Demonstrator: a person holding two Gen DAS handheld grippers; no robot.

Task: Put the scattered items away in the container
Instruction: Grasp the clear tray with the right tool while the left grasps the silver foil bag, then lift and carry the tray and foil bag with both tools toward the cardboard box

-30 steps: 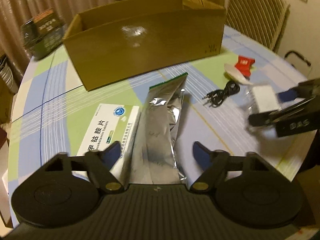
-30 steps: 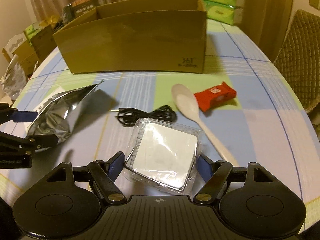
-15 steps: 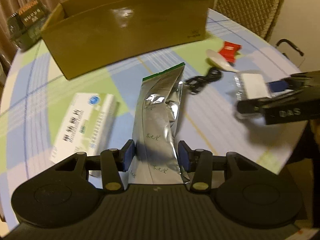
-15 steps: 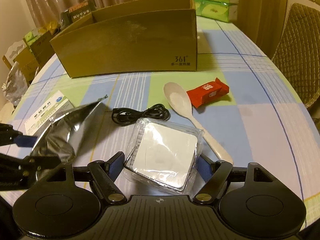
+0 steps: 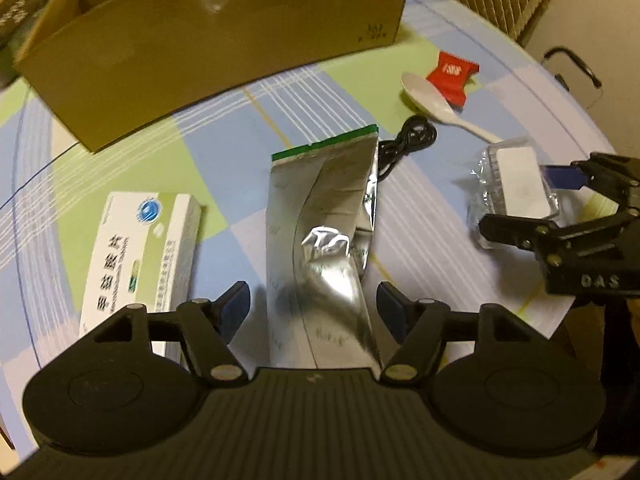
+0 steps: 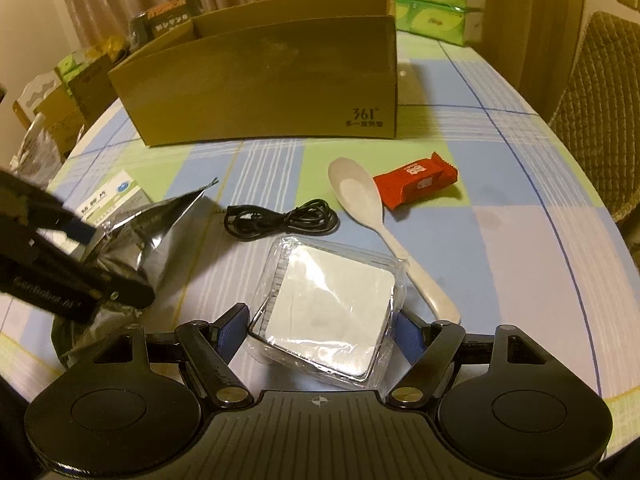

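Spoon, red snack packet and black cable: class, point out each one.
spoon (image 6: 354,192), right wrist view, on its bowl.
red snack packet (image 6: 416,178), right wrist view, middle of the wrapper.
black cable (image 6: 280,218), right wrist view, on the coiled bundle.

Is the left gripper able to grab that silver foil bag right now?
Probably yes. The foil bag lies between the opening jaws of the left gripper, pads clear of it, nothing on top; the medicine box sits off to one side.

Both my grippers look alike: a matte black ribbed body, two round discs, black jointed links with brass-coloured screws, and blue-padded fingers. White lettering marks the side of my right gripper and my left gripper.
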